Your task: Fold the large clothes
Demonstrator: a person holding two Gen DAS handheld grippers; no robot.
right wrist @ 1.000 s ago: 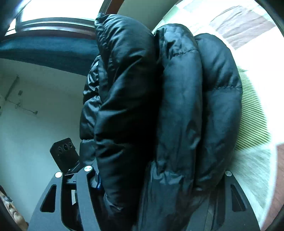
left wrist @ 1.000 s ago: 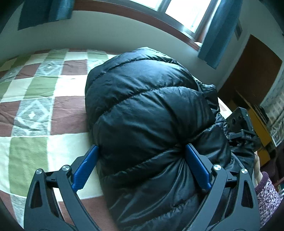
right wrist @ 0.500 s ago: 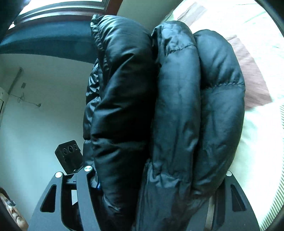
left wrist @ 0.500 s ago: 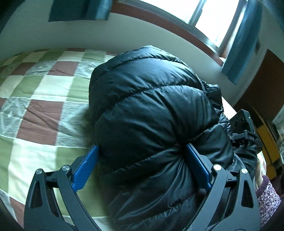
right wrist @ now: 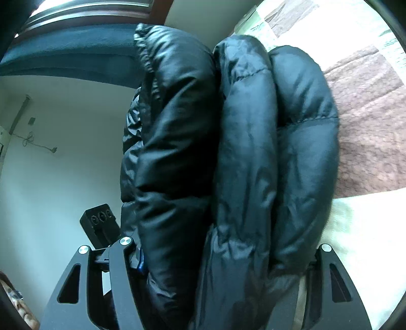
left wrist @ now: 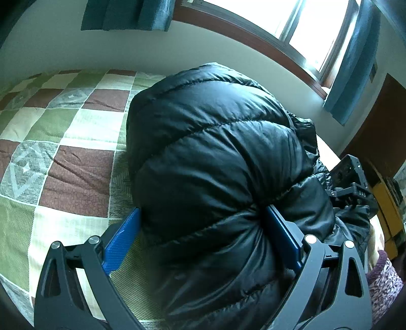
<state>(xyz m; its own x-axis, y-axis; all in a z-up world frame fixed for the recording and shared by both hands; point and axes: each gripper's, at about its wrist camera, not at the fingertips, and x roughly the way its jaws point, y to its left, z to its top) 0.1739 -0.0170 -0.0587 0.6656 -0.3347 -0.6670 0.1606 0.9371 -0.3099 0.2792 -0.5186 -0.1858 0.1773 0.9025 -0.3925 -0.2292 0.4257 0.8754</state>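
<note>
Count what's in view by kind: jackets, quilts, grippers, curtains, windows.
Black puffer jacket: 1
Patchwork quilt: 1
Grippers: 2, the left gripper and the right gripper, both closed on the folded jacket
Blue curtains: 2, one curtain left of the window and another curtain right of it
Window: 1
Total: 7

Black claw (left wrist: 203, 236) arms w/ silver screws, blue pads (left wrist: 121, 241); purple patterned knit sleeve (left wrist: 385, 281).

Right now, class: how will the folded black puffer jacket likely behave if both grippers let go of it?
The jacket bulges around the left gripper, so it probably springs back. Its shiny shell looks slippery; the layers in the right gripper may slide apart. It seems light for its bulk.
</note>
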